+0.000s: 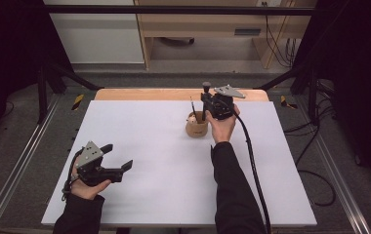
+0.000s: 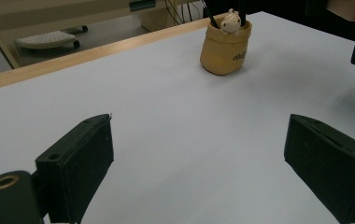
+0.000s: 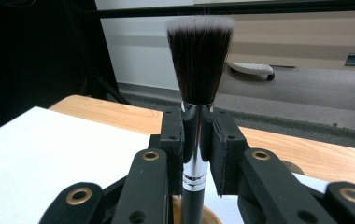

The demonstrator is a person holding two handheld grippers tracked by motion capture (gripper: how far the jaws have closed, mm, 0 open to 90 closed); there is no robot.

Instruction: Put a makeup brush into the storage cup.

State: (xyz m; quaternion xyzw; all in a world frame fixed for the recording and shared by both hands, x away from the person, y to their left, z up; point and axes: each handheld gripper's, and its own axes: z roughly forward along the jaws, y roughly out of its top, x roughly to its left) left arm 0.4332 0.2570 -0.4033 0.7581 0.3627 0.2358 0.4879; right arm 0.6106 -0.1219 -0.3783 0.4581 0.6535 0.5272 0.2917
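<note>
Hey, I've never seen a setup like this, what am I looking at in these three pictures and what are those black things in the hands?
A person sits at a white table with a hand-held gripper in each hand; the black things are their jaws. One picture looks down from above. The other two come from cameras riding on each gripper. The left gripper hovers low over the table near the person, jaws wide open and empty. The right gripper, farther back, is raised and clamped on the handle of a makeup brush, bristles up, above a tan cup. The cup stands on the table and holds another thin stick and a small animal figure.
</note>
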